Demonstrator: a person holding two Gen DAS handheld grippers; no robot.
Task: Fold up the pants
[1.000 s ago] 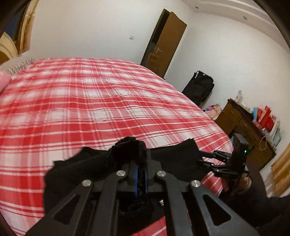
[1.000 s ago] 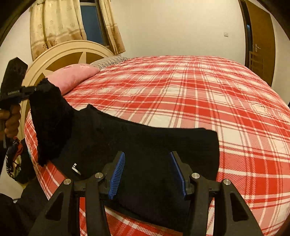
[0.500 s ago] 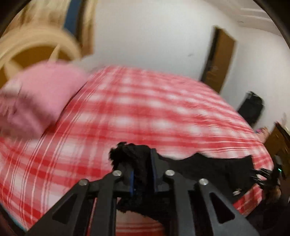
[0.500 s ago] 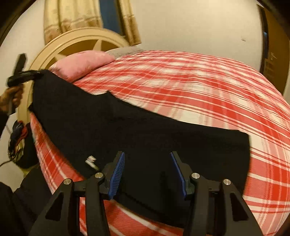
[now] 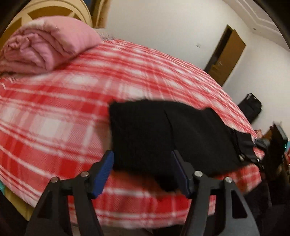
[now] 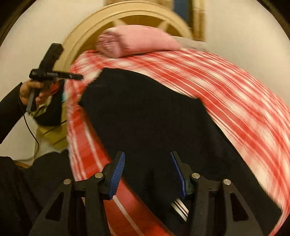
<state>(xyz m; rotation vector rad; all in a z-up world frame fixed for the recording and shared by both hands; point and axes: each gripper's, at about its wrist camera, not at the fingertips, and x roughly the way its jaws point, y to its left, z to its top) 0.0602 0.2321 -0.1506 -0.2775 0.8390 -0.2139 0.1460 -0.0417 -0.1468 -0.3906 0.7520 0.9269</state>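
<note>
the black pants [image 5: 172,134] lie spread flat along the near edge of the bed [image 5: 59,112], on its red and white checked cover, one end hanging a little over the near side. in the right wrist view the same dark cloth [image 6: 145,116] runs from the near foreground up toward the far left of the mattress.

the left gripper [image 5: 143,172] is released, its blue-padded fingers [image 5: 103,172] wide apart with nothing between them; the near hem of the pants shows in the gap but neither pad touches it. the right gripper [image 6: 147,174] is likewise spread open and empty, hovering just over the pants, with a small white striped tag [image 6: 178,206] on the cloth near its right finger.

at the far left of the bed a folded pink quilt [image 5: 45,43] rests against a cream, arched headboard [image 6: 126,16]. on the right in the left wrist view a brown door [image 5: 226,58] stands ajar in the white wall, and a black bag [image 5: 251,109] sits on the floor past the bed's far corner. nothing lies on top of the pants.

in the right wrist view a hand [image 6: 34,90] in a dark sleeve grips the left tool's handle at the far left, off the bed's edge. white lettering runs along that tool's black bar, too blurred to read. both views are smeared by motion.
</note>
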